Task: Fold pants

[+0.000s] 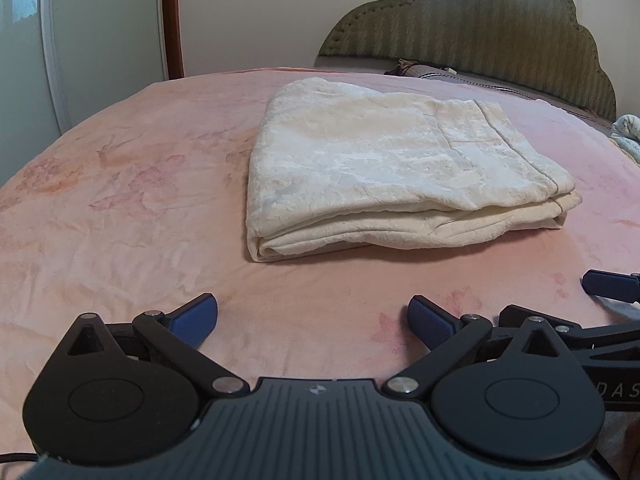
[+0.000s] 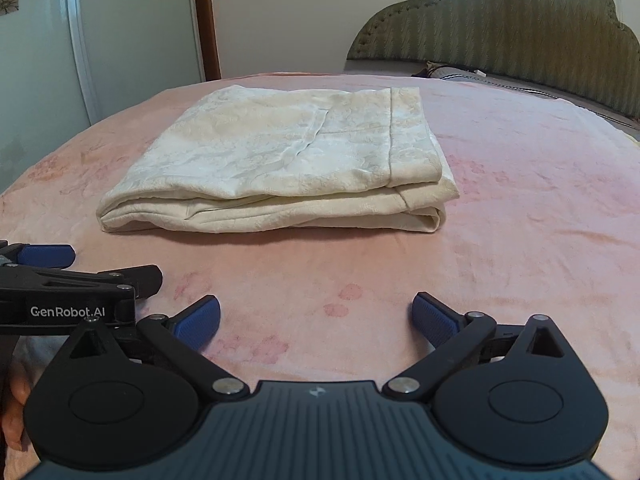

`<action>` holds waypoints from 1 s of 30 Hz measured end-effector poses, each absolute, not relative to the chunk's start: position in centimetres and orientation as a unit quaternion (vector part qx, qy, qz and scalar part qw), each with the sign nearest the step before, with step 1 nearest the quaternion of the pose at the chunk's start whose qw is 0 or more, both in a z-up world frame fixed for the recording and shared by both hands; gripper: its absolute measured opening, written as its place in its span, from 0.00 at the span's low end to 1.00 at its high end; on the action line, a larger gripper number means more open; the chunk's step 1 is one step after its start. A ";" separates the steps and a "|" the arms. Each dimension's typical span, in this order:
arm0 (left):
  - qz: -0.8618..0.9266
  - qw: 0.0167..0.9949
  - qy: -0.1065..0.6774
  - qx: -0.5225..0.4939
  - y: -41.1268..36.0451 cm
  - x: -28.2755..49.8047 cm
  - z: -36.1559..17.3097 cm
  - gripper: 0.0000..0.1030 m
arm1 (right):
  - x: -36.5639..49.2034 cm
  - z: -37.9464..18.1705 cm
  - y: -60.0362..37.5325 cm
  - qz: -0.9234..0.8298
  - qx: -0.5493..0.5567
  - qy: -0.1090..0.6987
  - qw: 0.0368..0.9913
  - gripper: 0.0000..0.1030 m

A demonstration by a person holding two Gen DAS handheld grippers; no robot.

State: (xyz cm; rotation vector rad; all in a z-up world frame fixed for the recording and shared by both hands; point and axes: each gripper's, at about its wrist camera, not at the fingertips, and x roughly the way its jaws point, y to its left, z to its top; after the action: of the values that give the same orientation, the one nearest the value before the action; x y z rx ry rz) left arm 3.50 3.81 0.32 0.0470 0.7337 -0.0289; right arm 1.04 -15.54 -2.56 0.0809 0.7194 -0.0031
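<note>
Cream brocade-like cloth, faintly patterned and a little crushed in texture, makes up the pants (image 1: 384, 164), which lie as a flat, squarish, layered bundle on the pink bed cover (image 1: 120, 208), out ahead of both tools and touching neither. From the left tongs (image 1: 313, 322) the bundle sits forward and slightly to the right; from the right tongs (image 2: 316, 320) it sits forward and somewhat to the left, so the pants lie roughly between the two lines of sight, with neither side clearly nearer (the fisheye bends things too much to say more). Its long axis runs across the view, left to right, and the near edge shows the stacked layers: rounded folds at the left end, and at the right end a hemmed band with a straight stitched seam lying on top. Both tongs are released, their blue ribbed pads spread wide with nothing between them, low over bare cover. They sit just beside each other, each showing in the other's camera at the edge.

Judging by the tidy stack, the folding looks far along, perhaps complete; any further move would be a reach forward to the near edge or to the two ends. The cloth seems soft and fairly thick, so several layers may slip if pinched unevenly. A plush pink cover with pale floral prints carries it all, and a padded olive headboard (image 1: 472, 20) with a scalloped outline stands beyond.
</note>
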 end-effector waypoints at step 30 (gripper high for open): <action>0.009 0.935 0.353 0.023 4.0 3.1 0.5 1.00 | 0.3 -2.3 -18.1 -0.055 0.067 0.342 0.936 1.00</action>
State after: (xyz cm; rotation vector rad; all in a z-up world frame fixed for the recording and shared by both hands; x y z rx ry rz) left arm 3.09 4.01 0.45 0.0461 0.7224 0.0182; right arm 0.34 -18.13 -2.32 0.1374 0.6985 -0.1118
